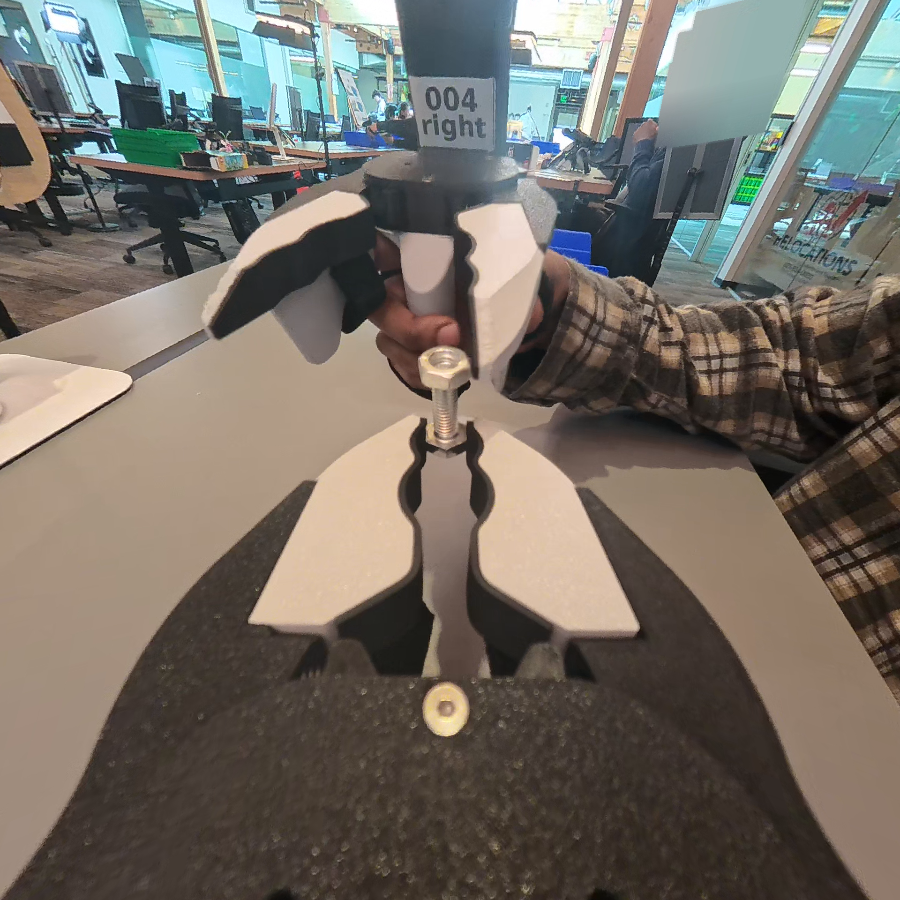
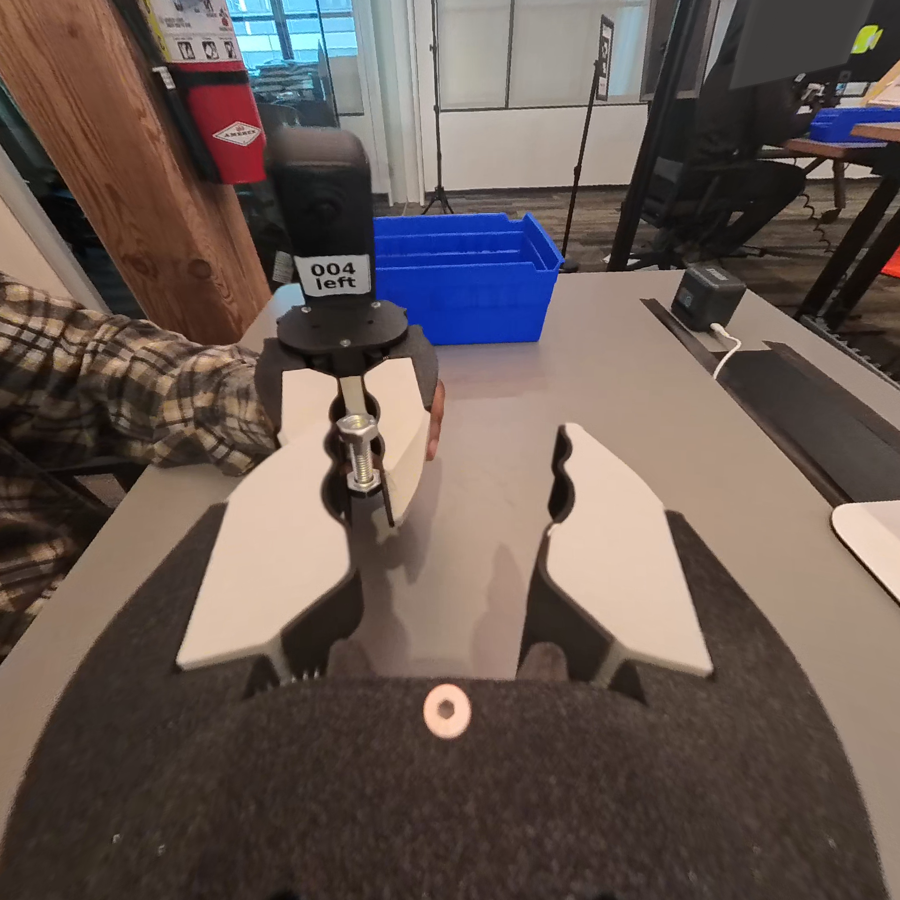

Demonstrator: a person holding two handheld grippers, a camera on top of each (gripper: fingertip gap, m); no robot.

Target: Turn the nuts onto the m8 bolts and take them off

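Note:
A silver M8 bolt (image 1: 443, 411) stands upright above the grey table (image 1: 195, 487). My left gripper (image 1: 444, 431) is shut on the hex head at its lower end. A silver nut (image 1: 443, 368) sits on the bolt's top end, with its threaded hole showing. My right gripper (image 1: 350, 358) faces it from the far side with the jaws wide open; one finger (image 1: 496, 311) is right beside the nut. In the right wrist view the right gripper (image 2: 438, 438) is open and empty. The nut (image 2: 357, 428) and the bolt (image 2: 361, 462) in the left gripper (image 2: 364, 487) are by its left finger (image 2: 277, 526).
A blue bin (image 2: 462, 292) stands at the table's far edge. A black box with a white cable (image 2: 706, 297) sits by a cable slot. A white pad (image 1: 48, 404) lies at the table's side; it also shows in the right wrist view (image 2: 871, 545). Plaid sleeves (image 1: 706, 350) reach in. Spacing between my two grippers at the tips: around 5 cm.

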